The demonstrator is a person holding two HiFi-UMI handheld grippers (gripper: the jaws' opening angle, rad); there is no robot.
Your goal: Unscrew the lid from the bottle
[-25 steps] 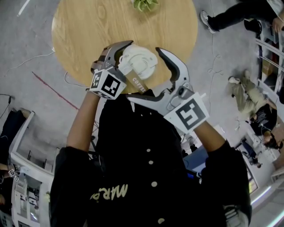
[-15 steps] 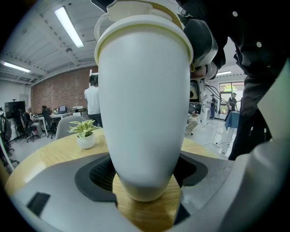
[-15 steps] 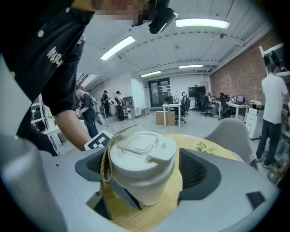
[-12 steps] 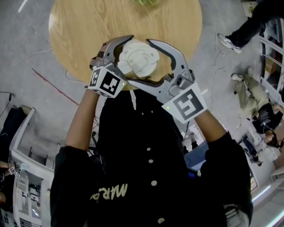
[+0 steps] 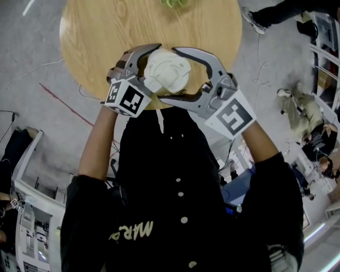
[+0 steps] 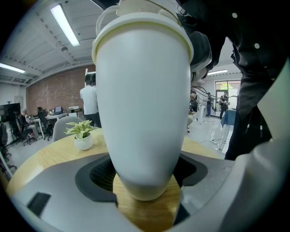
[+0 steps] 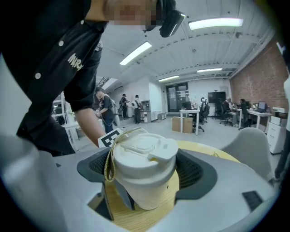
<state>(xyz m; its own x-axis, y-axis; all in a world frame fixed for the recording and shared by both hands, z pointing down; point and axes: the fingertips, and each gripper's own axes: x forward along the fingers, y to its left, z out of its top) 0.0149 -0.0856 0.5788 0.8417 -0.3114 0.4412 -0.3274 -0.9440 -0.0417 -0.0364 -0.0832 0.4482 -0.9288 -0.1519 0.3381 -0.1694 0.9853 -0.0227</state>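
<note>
A white bottle [image 6: 142, 104] with a white lid [image 5: 167, 69] is held above the near edge of the round wooden table [image 5: 106, 32]. My left gripper [image 5: 153, 70] is shut on the bottle's body, which fills the left gripper view between the dark pads [image 6: 100, 174]. My right gripper [image 5: 169, 74] comes from the right, and its jaws have just been closing. They now stand round the lid [image 7: 144, 154], pads against its sides. A yellowish cord [image 7: 108, 163] loops at the lid's left side. The bottle's base is hidden in the head view.
A small potted plant [image 5: 174, 2] stands at the table's far edge, also in the left gripper view as the plant [image 6: 81, 136]. A person's feet [image 5: 265, 16] show on the floor at the upper right. Shelving and cables surround the table.
The right gripper's jaws, wide apart a second ago, have closed round the lid, and the gripper has rolled, its marker cube swinging to the right. The left gripper and bottle stayed put.
</note>
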